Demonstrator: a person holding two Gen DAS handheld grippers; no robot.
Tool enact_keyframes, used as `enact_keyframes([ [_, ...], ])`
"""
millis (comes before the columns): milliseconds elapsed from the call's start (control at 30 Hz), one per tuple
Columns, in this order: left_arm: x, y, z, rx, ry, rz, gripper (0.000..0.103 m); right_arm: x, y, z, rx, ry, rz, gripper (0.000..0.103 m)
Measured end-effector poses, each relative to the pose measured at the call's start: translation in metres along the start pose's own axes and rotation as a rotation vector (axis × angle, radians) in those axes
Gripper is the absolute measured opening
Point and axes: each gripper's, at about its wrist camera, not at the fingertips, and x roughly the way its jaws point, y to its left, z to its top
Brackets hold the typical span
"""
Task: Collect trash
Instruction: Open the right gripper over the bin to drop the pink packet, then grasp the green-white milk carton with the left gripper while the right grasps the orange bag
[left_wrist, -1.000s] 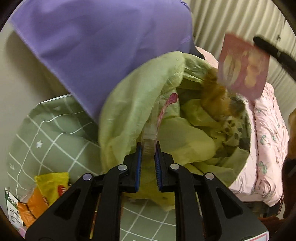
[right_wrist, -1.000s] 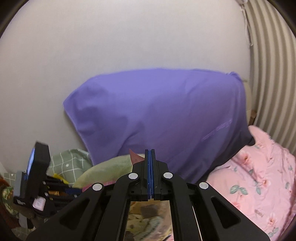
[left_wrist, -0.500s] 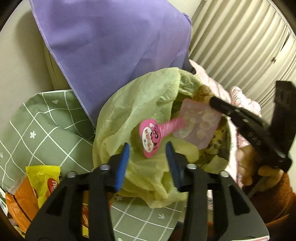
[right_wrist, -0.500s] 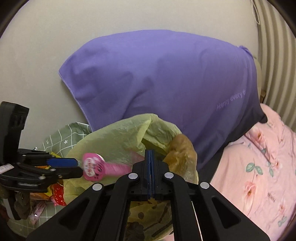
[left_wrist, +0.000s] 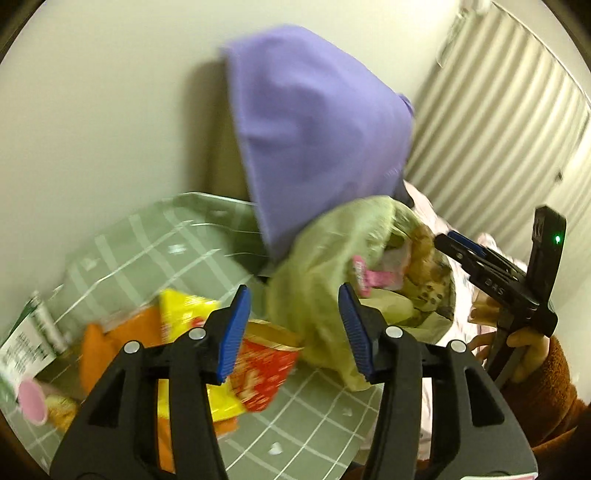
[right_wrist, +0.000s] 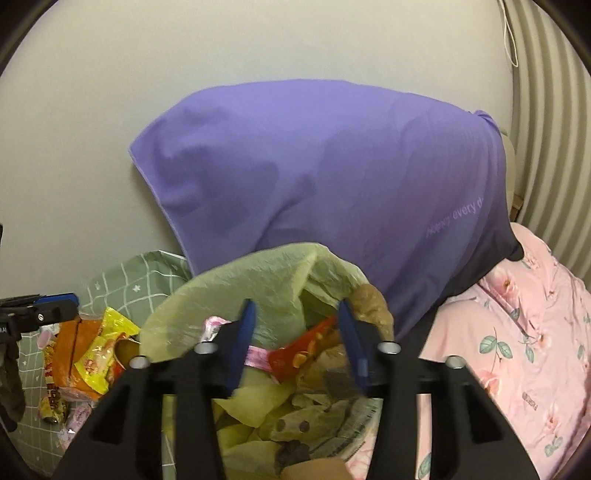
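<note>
Crinkly snack wrappers lie in a pile on the green checked cloth, at about 9 o'clock from the thin green trash bag. They look very light, soft and a bit slippery, so I think it is best to pinch one by a flat edge or a corner, not the puffy middle. The left gripper hangs over the pile, its jaws opening with nothing between them. The right gripper points into the bag's open mouth, its jaws opening too, with nothing pinched. A red wrapper and a pink one lie inside the bag. The bag is floppy and could fall shut.
</note>
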Motion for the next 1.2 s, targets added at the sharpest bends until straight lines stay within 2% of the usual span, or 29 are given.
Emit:
enact_keyframes([
  [100,-0.016,0.021,-0.01,-0.047,-0.029,0.038,0.048,-0.004,0.01,0.003,-0.025,-0.006,0.002,0.046],
  [267,-0.036,0.061,-0.031,-0.114,-0.048,0.121,0.048,-0.011,0.036,0.004,-0.067,-0.014,0.064,0.046],
  [367,-0.053,0.088,-0.046,-0.135,-0.072,0.191,0.048,-0.01,0.057,0.003,-0.081,-0.009,0.117,0.046],
  [467,-0.074,0.121,-0.062,-0.156,-0.107,0.296,0.048,-0.01,0.079,0.0,-0.104,-0.005,0.172,0.046],
  [633,-0.104,0.189,-0.082,-0.216,-0.176,0.422,0.049,-0.006,0.111,-0.006,-0.143,0.023,0.25,0.046],
  [700,-0.107,0.213,-0.081,-0.224,-0.183,0.434,0.052,-0.005,0.121,-0.008,-0.156,0.027,0.273,0.046],
  [767,-0.101,0.228,-0.078,-0.201,-0.157,0.447,0.053,-0.003,0.129,-0.01,-0.174,0.033,0.293,0.046],
  [867,-0.082,0.248,-0.075,-0.153,-0.077,0.455,0.053,-0.003,0.14,-0.015,-0.203,0.041,0.312,0.046],
  [1000,-0.057,0.27,-0.077,-0.115,0.022,0.418,0.053,0.006,0.145,-0.019,-0.23,0.079,0.317,0.046],
  [1200,-0.069,0.276,-0.095,-0.186,0.06,0.404,0.055,0.022,0.146,-0.018,-0.225,0.111,0.338,0.046],
])
